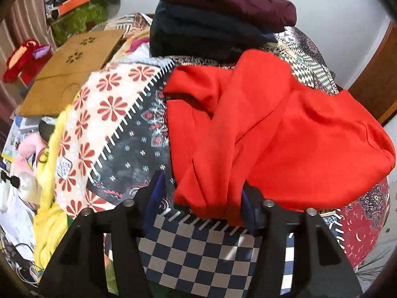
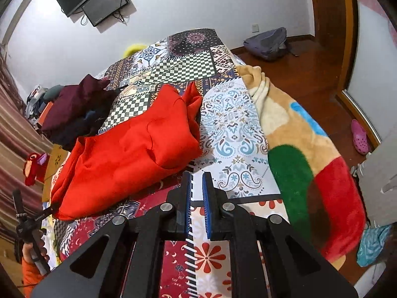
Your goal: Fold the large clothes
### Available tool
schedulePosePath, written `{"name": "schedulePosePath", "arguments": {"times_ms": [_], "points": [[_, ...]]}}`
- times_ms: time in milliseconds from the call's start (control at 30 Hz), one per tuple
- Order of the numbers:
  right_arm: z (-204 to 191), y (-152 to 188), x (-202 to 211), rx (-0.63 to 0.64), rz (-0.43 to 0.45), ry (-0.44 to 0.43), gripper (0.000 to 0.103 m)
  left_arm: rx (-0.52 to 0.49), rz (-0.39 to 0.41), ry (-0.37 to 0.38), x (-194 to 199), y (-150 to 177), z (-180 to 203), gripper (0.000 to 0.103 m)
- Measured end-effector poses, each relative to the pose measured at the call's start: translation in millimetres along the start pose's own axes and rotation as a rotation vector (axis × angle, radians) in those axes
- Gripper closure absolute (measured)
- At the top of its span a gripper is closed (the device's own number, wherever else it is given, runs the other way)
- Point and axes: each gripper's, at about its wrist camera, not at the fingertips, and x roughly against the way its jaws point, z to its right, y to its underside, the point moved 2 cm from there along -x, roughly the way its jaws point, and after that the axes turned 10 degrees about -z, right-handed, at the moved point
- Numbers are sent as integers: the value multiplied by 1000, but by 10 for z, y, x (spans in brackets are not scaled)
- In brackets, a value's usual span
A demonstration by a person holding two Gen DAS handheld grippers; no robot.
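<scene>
Red garment [image 1: 285, 134], patchwork-patterned bedspread [image 1: 119, 134]
</scene>
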Motion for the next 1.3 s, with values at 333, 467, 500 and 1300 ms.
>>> {"name": "schedulePosePath", "arguments": {"times_ms": [333, 467, 500, 1300], "points": [[-548, -338, -48, 198, 67, 49, 56, -159, 86, -119, 175, -330, 374, 12], [-771, -449, -317, 272, 32, 43, 48, -215, 22, -107, -117, -556, 562, 12], [-790, -469, -414, 278, 14, 48, 48, -226, 4, -108, -185, -593, 604, 12], [-664, -346, -930, 284, -127, 120, 46, 113, -61, -249, -348, -958, -1025, 12]]}}
